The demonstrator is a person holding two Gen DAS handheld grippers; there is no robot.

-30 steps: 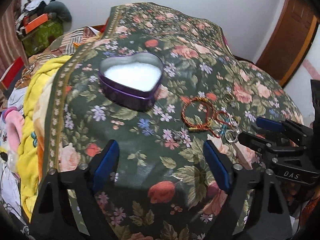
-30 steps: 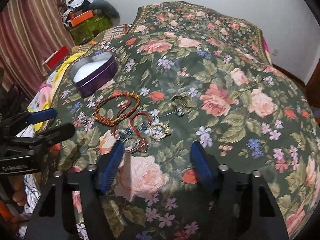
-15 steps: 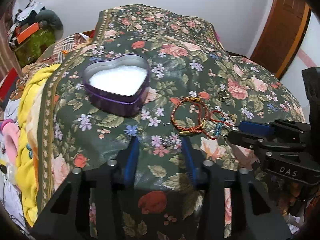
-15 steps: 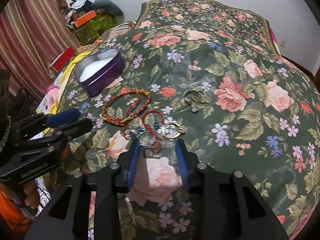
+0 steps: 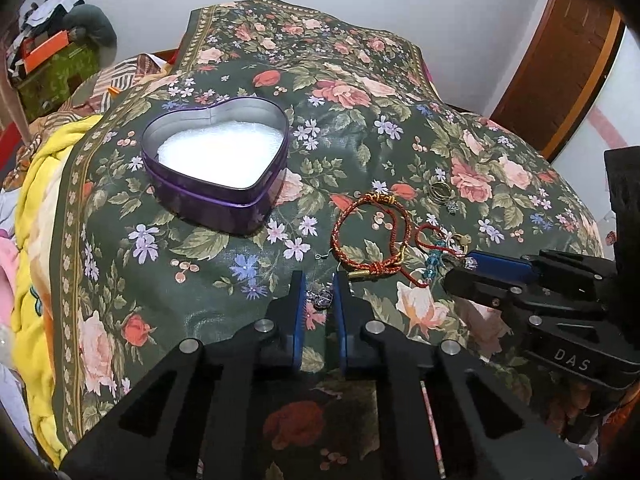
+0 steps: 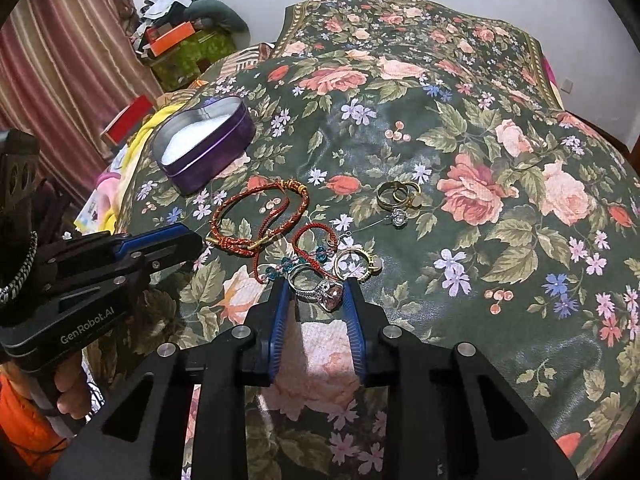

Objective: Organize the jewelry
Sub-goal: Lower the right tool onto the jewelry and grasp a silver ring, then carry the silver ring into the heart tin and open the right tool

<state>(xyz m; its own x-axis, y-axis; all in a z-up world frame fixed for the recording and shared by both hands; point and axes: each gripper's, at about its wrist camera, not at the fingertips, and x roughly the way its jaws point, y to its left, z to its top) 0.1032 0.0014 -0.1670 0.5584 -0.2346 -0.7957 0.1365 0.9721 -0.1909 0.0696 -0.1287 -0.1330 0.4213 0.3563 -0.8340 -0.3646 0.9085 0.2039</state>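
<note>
Dark green bedding printed with pink roses point(image 5: 360, 128) fills the left wrist view, with a white wall and a brown wooden door point(image 5: 560, 64) seen behind it. An open purple heart-shaped tin lined with white padding point(image 5: 216, 160) is set on the bedding toward the left. To its right a red and gold braided cord bracelet point(image 5: 368, 236) is laid flat, and beyond it a small cluster of gold rings point(image 5: 440, 191) is seen. The left gripper point(image 5: 319, 292) is lowered to the cloth with its blue-padded fingers drawn nearly together around a small clear-stoned trinket point(image 5: 320, 295); whether the pads press it cannot be told. The right gripper point(image 5: 476, 266) is seen at the right edge, its tips among the jewelry.

Striped curtains point(image 6: 60, 60) and cluttered boxes are shown at the left of the right wrist view. The same tin point(image 6: 204, 140) is seen well apart from the jewelry, up and to the left. The braided bracelet point(image 6: 260, 216) lies in the middle, with a thin red cord strung with teal beads point(image 6: 304, 252) just beside it and the gold rings point(image 6: 398, 194) farther right. The right gripper point(image 6: 316, 292) is narrowed around a silver ring with a pink stone point(image 6: 320, 286), its blue pads close on either side; firm contact cannot be confirmed. A gold ring point(image 6: 356, 264) lies just beyond. The left gripper point(image 6: 188, 242) is seen at the left, held by a hand point(image 6: 70, 394).
</note>
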